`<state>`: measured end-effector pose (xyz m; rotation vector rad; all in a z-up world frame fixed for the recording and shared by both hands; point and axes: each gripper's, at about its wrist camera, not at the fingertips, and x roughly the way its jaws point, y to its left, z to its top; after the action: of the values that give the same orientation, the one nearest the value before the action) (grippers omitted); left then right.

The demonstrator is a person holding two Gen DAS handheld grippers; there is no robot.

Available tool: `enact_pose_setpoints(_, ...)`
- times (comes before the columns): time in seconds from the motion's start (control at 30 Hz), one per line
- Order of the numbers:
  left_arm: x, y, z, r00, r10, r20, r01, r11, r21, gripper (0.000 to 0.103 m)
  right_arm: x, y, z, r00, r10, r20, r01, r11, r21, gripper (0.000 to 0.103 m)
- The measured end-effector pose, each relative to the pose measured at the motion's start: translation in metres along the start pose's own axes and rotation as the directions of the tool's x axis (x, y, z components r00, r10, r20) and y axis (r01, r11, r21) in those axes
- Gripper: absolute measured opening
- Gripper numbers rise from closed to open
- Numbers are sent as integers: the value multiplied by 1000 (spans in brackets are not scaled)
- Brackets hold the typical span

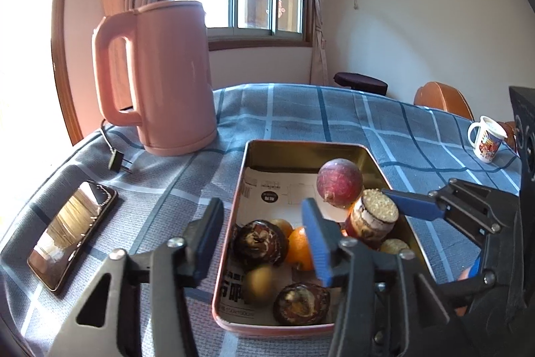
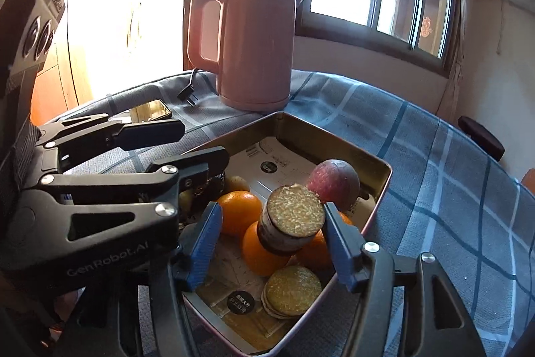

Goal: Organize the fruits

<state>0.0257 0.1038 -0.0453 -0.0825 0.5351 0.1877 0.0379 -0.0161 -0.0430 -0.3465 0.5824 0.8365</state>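
Both tongs, left tongs [image 1: 264,240] and right tongs [image 2: 271,243], are hanging released over the tin [image 1: 234,223]; next, I judge, closing on the cut stalk [image 2: 292,219]

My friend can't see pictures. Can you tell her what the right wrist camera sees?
The open right gripper hovers over a metal tin holding oranges, a reddish round fruit and cut stalk pieces. The left gripper reaches in from the left, and a pink kettle stands behind on a blue checked tablecloth.
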Motion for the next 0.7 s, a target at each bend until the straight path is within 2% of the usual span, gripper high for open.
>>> enact_pose_setpoints(0.07, -4, 1, 0, 1000, -2, 22, 2, 1000, -9, 65, -3, -1, 0, 1000, -13, 10, 13, 1000, 3, 63)
enact_pose_setpoints(0.17, -12, 4, 0, 998, 12, 60, -11, 999, -30, 73, -10, -7, -2, 998, -39, 39, 38, 999, 35, 63)
enact_pose_setpoints(0.33, -25, 7, 5, 994, 27, 108, -22, 998, -51, 77, -26, -20, -6, 991, -92, 100, 84, 993, 89, 63)
enact_pose_setpoints(0.53, -37, 2, 8, 988, 34, 153, -28, 999, -42, 79, -46, -31, -11, 964, -207, 168, 188, 974, 124, 63)
enact_pose_setpoints(0.7, -36, -4, 6, 987, 35, 155, -31, 999, -29, 79, -54, -34, -14, 948, -256, 190, 235, 964, 125, 63)
